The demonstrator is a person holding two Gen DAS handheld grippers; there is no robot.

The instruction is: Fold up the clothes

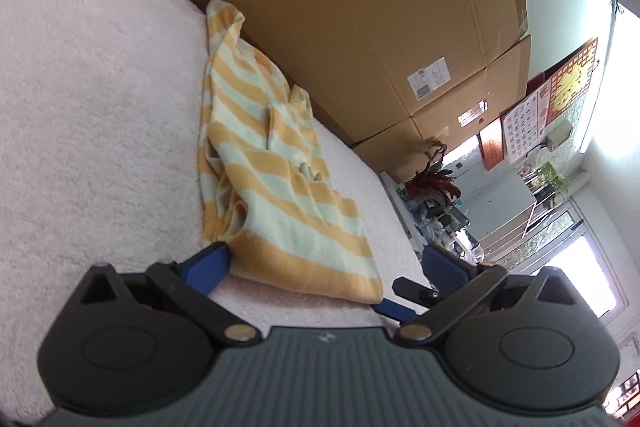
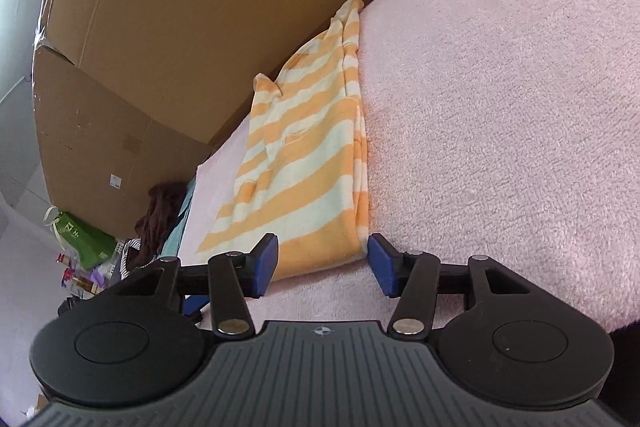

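Both grippers, left (image 1: 324, 267) and right (image 2: 322, 261), are held open at the near hem of the striped shirt (image 2: 308, 155); its long axis runs away from them.

Pink fleece bedcover (image 1: 88, 75) against tall cardboard boxes (image 1: 340, 7), white wall with calendar (image 1: 524, 125), perhaps a bright window (image 1: 584, 267).

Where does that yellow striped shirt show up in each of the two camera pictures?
Left wrist view: the striped shirt lies in the middle, running from the upper centre down to the wide-open left gripper.
Right wrist view: the striped shirt lies in the middle, its hem between the pads of the open right gripper.
Shared landmark: the big cardboard box standing behind the pink blanket.
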